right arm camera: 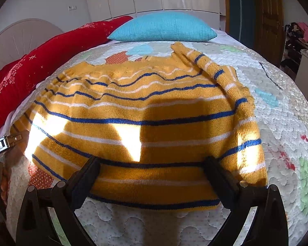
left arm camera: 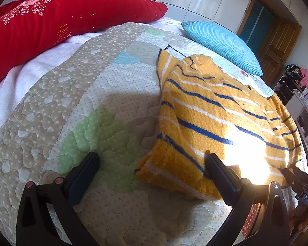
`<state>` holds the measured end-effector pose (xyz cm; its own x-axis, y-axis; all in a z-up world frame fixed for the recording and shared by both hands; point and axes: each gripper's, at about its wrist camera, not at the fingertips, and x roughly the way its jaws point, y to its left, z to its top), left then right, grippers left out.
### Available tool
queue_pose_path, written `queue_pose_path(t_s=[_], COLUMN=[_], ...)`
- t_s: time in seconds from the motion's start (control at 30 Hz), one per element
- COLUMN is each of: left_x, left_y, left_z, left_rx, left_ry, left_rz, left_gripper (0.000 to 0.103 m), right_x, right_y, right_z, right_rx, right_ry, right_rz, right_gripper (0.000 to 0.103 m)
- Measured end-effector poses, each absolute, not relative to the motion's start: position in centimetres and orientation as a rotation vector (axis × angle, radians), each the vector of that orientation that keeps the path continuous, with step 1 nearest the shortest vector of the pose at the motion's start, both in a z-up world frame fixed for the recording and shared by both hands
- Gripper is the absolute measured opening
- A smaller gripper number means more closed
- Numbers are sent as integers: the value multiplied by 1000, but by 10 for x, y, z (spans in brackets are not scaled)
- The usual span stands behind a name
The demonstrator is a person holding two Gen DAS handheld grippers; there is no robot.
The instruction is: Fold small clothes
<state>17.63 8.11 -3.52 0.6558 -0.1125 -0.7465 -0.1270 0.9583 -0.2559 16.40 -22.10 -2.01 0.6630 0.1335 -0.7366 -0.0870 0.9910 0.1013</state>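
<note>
One sweater point(right arm camera: 145, 123), yellow knit with blue and white stripes, lies on the quilt point(left arm camera: 104, 106) of a bed, spread roughly flat with its hem toward the right wrist camera. One sleeve point(right arm camera: 232, 94) is folded in over the body on that view's right side; in the left wrist view a folded sleeve portion point(left arm camera: 170, 160) lies along the near edge. The other sleeve's position cannot be confirmed. Judged from the knit, the garment is soft, limp and light to moderate in weight, not slippery and not fragile, though loose loops could snag; it will sag and stretch where lifted. The best hold appears to be the ribbed hem corners or the shoulder seams, pinching both layers together. The right gripper point(right arm camera: 152, 164) hovers over the hem with jaws spread wide, holding nothing. The left gripper point(left arm camera: 152, 164) has its jaws likewise released, one finger over bare quilt, the other at the sweater's edge; contact cannot be determined. Count: one sweater, one blue pillow point(right arm camera: 164, 28), one red pillow point(left arm camera: 57, 18), two grippers. A dark chain or cord point(right arm camera: 270, 78) lies on the quilt apart from the sweater. Shelving with clutter point(left arm camera: 299, 86) stands beyond the bed.
</note>
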Motion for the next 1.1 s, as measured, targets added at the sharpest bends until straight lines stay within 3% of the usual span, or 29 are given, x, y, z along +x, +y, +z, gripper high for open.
queue_pose_path(t_s=[1.1], left_x=[177], left_y=[72], left_z=[-35], left_rx=[-235], left_ry=[880], left_rz=[48], left_gripper=[103], right_x=[169], right_y=[-214], right_z=[-22], right_rx=[-6], right_ry=[858], right_rz=[90], right_gripper=[103])
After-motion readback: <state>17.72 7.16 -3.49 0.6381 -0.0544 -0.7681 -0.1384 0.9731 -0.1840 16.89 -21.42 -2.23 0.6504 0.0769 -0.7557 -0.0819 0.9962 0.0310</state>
